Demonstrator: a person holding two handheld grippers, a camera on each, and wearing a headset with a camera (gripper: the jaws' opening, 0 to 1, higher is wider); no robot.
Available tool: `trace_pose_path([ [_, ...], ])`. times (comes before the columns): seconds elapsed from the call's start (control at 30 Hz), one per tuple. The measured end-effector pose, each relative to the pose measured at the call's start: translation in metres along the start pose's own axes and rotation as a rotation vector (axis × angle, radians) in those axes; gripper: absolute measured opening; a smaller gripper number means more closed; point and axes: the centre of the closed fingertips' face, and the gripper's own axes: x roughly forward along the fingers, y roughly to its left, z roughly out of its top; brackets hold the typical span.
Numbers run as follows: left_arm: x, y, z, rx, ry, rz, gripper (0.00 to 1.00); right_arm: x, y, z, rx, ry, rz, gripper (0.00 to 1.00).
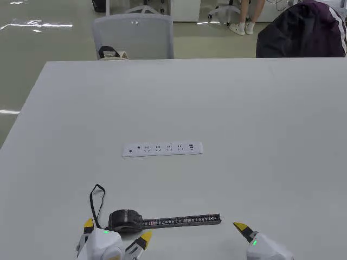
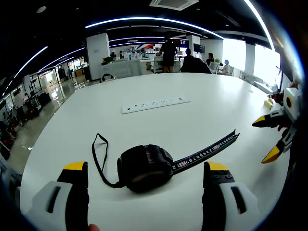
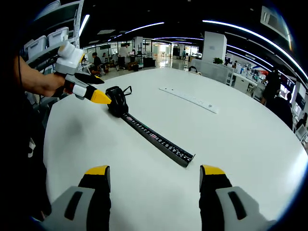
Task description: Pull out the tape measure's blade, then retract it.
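The left gripper [image 2: 146, 166] is held nearest the person, just in front of the tape measure [image 1: 126, 220]. Its jaws are spread wide apart and nothing is gripped by them. The black case is seen just past the two yellow tips, in the gap between them, but it is not squeezed.

The right gripper [image 3: 154, 170] is held off to the right of the tape measure. Its jaws are also spread wide and nothing is held in them. In the right gripper view, the end of the blade [image 1: 181, 220] is seen ahead of the jaws, apart from both tips.

The tape measure is laid on the white surface [image 1: 244, 108], close to the person's edge. The blade is pulled partly out and is laid flat, reaching from the case toward the right gripper. A black loop strap [image 1: 97, 200] is stretched out from the other side of the case.

Farther back from the tape measure, a white power strip [image 1: 162, 148] is laid flat on the surface, well apart from it.

Beyond that, a grey chair [image 1: 134, 35] is pushed up to the far edge.
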Motion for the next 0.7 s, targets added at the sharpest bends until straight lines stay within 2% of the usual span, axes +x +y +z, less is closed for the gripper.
trace_pose_path([
  [0.57,0.016,-0.004,-0.006,-0.047,0.026,0.033,0.97,0.018,-0.01,-0.001,-0.065,0.027,0.069,0.69],
  [0.7,0.019,-0.001,-0.006,-0.085,0.025,0.045,0.96,0.022,-0.014,-0.001,-0.083,0.033,0.085,0.67],
])
